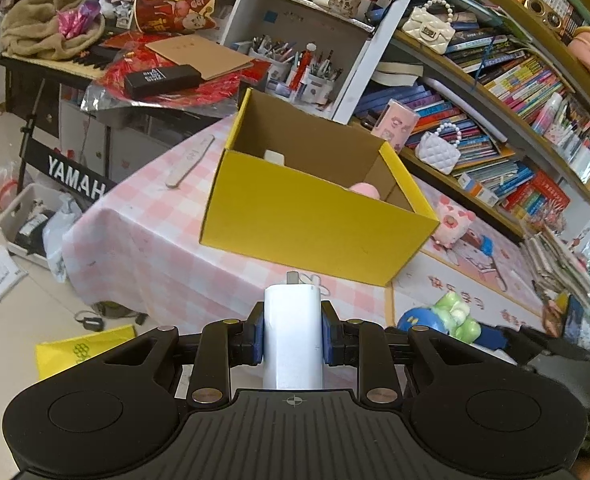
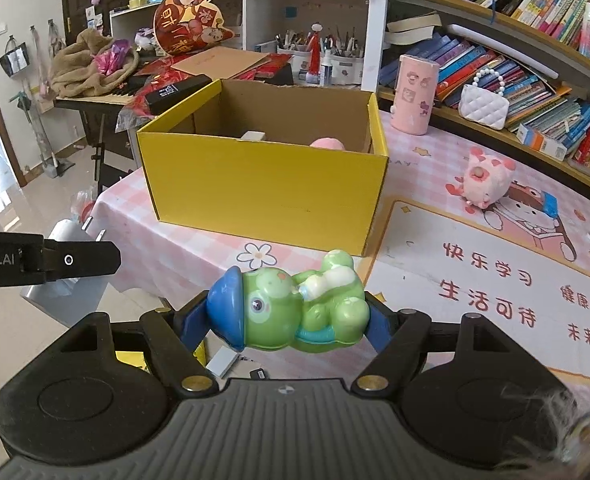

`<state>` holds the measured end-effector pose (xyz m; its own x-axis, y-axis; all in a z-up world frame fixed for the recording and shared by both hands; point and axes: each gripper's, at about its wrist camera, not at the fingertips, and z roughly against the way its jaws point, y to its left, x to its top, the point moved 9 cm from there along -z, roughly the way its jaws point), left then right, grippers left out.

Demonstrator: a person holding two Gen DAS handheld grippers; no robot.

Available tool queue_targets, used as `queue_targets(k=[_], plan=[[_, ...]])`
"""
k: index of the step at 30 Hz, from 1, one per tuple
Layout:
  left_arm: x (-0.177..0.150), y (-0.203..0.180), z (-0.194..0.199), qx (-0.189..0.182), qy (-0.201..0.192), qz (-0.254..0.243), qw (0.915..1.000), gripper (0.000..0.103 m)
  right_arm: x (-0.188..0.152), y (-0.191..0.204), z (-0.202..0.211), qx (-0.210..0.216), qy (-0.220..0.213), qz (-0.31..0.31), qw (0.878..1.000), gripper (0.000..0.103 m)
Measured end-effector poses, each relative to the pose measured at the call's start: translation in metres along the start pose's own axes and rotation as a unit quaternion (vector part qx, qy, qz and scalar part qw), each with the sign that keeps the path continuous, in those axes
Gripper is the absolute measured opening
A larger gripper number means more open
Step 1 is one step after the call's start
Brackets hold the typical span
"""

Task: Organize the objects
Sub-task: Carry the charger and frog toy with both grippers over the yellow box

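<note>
The left claw [image 1: 293, 338] is clamping a white charger [image 1: 292, 340] between its blue pads [image 1: 257, 338], the block standing upright with its metal plug end pointing forward toward the box [image 1: 315, 216]. It is hovering in front of the box's near yellow wall, above the edge of the pink checked bench [image 1: 143, 240]. From the right wrist view, the same claw [image 2: 75, 260] is showing at the left edge with the charger [image 2: 69, 280] hanging below its black finger, off the bench's left side.

The right claw [image 2: 291, 320] is gripping a green toy [image 2: 295, 308] across its width, blue pads [image 2: 193, 324] pressing on the blue cap at one end and the feet at the other. The toy is lying sideways, its face turned toward the camera, held above the bench just in front of the box [image 2: 263, 192]. In the left wrist view the toy [image 1: 451, 316] is appearing low at the right.

The box is sitting open on the bench, brown inside, with a white item [image 2: 253, 136] and a pink item [image 2: 327, 143] peeking above its near rim; what they are cannot be told. To the right of the box a pink plush [image 2: 485, 182] is lying on a printed mat [image 2: 495, 280], well apart from both claws. A pink canister [image 2: 413, 94] is standing upright behind the box's right corner, near the bookshelf [image 2: 535, 80]. A flat wooden strip [image 1: 189, 160] is lying on the bench left of the box.
</note>
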<state>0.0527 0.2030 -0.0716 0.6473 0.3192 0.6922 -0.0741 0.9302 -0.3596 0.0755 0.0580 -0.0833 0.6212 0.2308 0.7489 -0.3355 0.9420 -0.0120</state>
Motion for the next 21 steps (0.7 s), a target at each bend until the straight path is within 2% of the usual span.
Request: queue_targets(k=[5, 11, 13, 16, 21], plan=[[0.036, 0.001, -0.004, 0.006, -0.032, -0.002, 0.9995, 0.025, 0.031, -0.002, -0.007, 0.010, -0.033, 0.008, 0.999, 0.074], [0.093, -0.010, -0.029, 0.012, -0.077, -0.014, 0.9969, 0.025, 0.103, -0.022, -0.013, 0.004, -0.108, 0.003, 0.994, 0.074], [0.106, -0.014, -0.043, 0.012, -0.080, -0.021, 0.9965, 0.025, 0.123, -0.031, -0.022, 0.000, -0.119, 0.001, 0.993, 0.074], [0.118, -0.021, -0.065, 0.014, -0.078, -0.030, 0.9964, 0.025, 0.145, -0.042, -0.045, -0.001, -0.116, 0.000, 0.993, 0.074], [0.128, -0.029, -0.103, 0.047, -0.068, -0.069, 0.9942, 0.025, 0.173, -0.057, -0.090, 0.019, -0.087, -0.033, 0.995, 0.074]])
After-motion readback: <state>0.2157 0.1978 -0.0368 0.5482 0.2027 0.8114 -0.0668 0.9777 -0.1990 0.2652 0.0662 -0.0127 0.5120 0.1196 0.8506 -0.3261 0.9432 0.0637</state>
